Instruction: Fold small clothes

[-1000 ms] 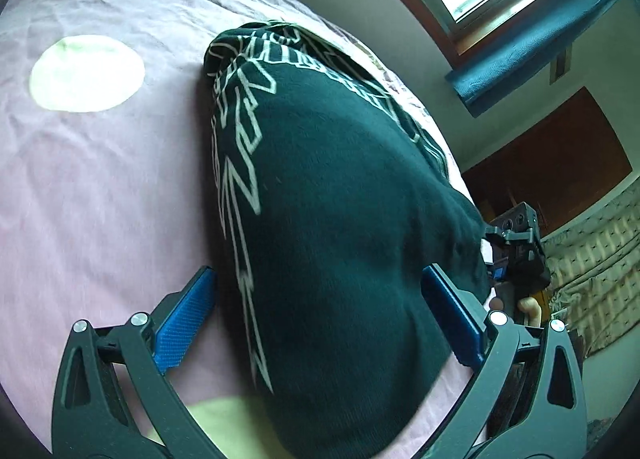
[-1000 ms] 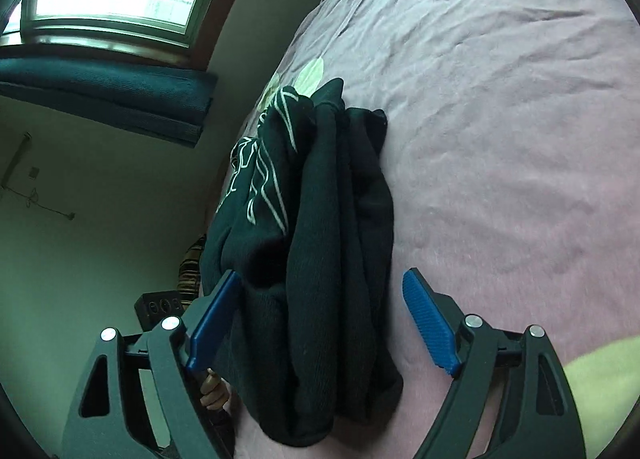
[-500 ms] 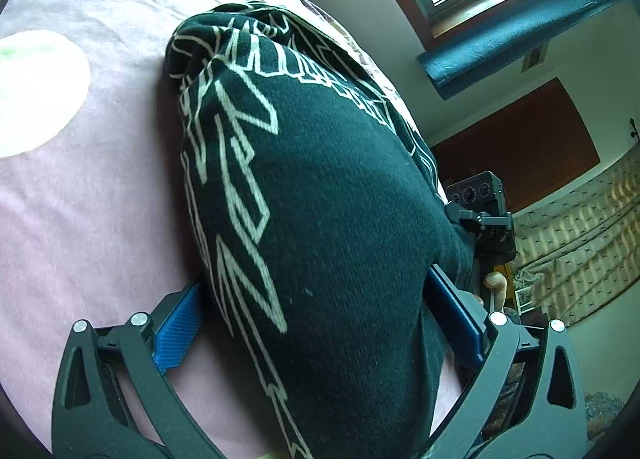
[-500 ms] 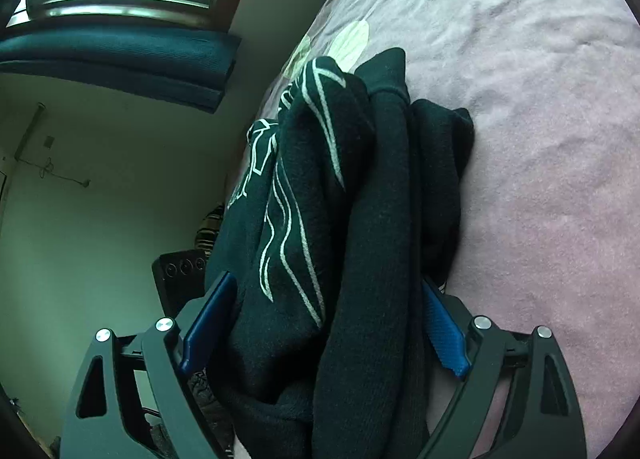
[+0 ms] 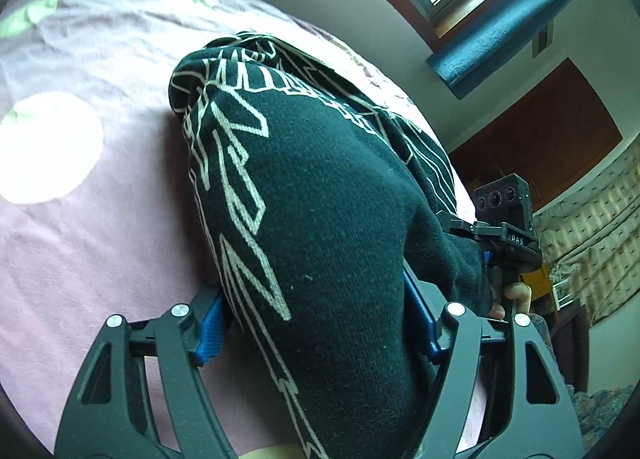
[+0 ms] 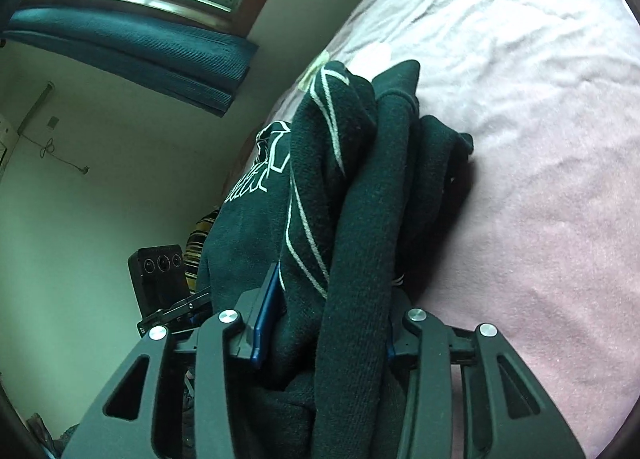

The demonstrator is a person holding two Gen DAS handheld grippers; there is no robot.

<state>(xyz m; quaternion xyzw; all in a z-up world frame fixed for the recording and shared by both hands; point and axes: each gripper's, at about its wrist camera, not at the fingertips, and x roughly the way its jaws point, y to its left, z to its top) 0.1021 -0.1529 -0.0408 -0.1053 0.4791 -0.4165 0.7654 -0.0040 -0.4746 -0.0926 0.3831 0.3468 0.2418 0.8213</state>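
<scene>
A folded dark green sweater with white line print lies in a thick bundle on the pink bed sheet. My left gripper is shut on one end of the bundle, its blue pads pressed into the fabric on both sides. My right gripper is shut on the other end of the sweater, whose folded layers stand on edge between the fingers. The right gripper's camera block shows beyond the sweater in the left wrist view. The fingertips are buried in cloth.
The bed sheet has pale green dots and wrinkles. A window with a teal rolled blind sits above the bed's far side. A brown wardrobe and patterned curtain stand beyond the bed edge.
Both grippers have slid onto the ends of the folded sweater and closed on it. The bundle is now squeezed between them and looks a little lifted off the sheet.
</scene>
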